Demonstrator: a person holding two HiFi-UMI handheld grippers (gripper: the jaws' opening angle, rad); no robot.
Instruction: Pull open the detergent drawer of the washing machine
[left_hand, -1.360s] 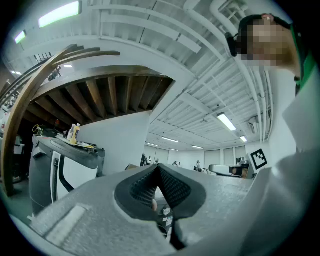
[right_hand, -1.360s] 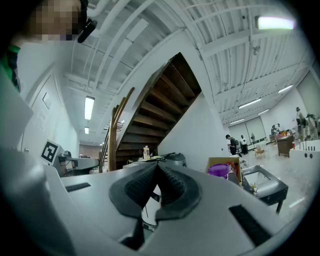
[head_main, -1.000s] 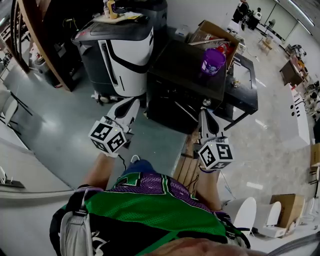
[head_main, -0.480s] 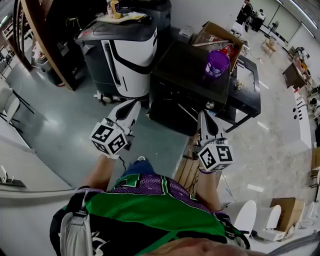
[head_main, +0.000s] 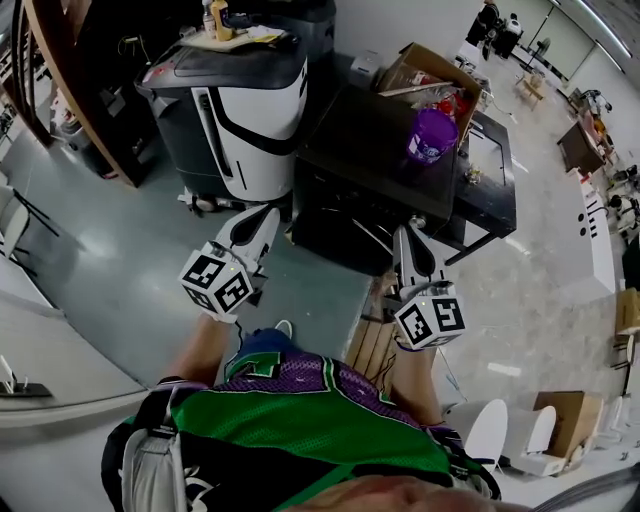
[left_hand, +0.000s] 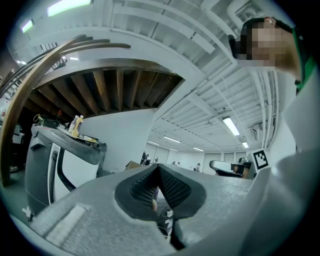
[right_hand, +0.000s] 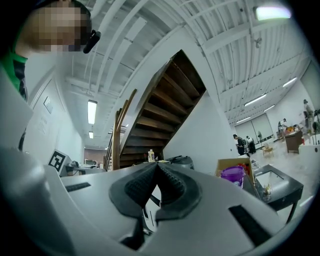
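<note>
Nothing done yet, whole pull left.
Left gripper (head_main: 262, 214) and right gripper (head_main: 408, 236) both clenched empty, short of black washing machine (head_main: 375, 150); drawer not made out.

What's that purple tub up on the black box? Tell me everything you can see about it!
The purple tub is round and looks like plastic, with a purple lid on top and a pale label on its side. It stands upright near the far right corner on top of the black machine, just in front of an open cardboard box. Nothing is holding it.
</note>
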